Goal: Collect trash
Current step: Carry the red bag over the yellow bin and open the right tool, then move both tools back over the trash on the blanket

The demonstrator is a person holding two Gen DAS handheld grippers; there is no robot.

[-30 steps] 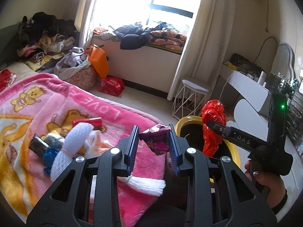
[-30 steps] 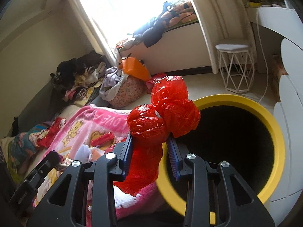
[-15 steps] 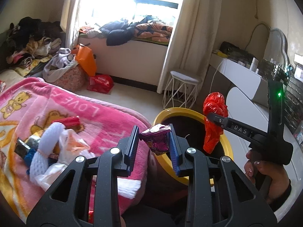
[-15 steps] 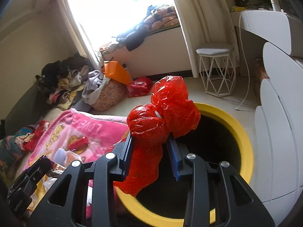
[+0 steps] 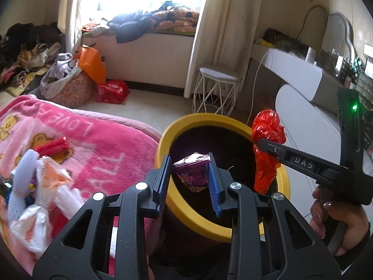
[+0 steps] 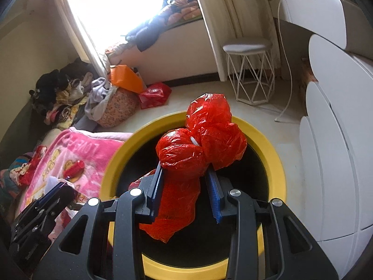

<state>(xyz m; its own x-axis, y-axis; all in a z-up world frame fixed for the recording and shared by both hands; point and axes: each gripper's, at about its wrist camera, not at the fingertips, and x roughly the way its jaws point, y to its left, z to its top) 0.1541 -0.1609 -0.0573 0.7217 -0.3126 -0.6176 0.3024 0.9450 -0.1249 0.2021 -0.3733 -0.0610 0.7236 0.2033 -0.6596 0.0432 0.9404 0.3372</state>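
**A:** What fills the room, biggest things first?

**B:** A bed under a pink blanket (image 5: 98, 140) printed with cartoon bears and letters takes up the left side. Just beside its edge stands a round bin with a yellow rim (image 5: 186, 123) and a dark inside. Behind it are a white wire-legged stool (image 5: 218, 79) and a pale curtain (image 5: 221, 30) by a bright window.

**A:** And the two tools?

**B:** Both hang over the mouth of the bin. The right gripper (image 6: 184, 186) is clamped on a crumpled red plastic bag (image 6: 205, 140) — the bag bulges above the jaws and trails below them, over the dark opening. The left gripper (image 5: 190, 177) is pressed shut on a small purple snack wrapper (image 5: 193, 172), also above the opening, near the rim on the bed side.

**A:** Can you see who holds them?

**B:** Only a hand (image 5: 338, 219) in the left wrist view, wrapped around the right tool's handle.

**A:** Anything smaller left on the bed?

**B:** Yes — a red wrapper (image 5: 52, 145) and a bundle of white netting and plastic (image 5: 35, 186) lie on the blanket, apart from the bin.
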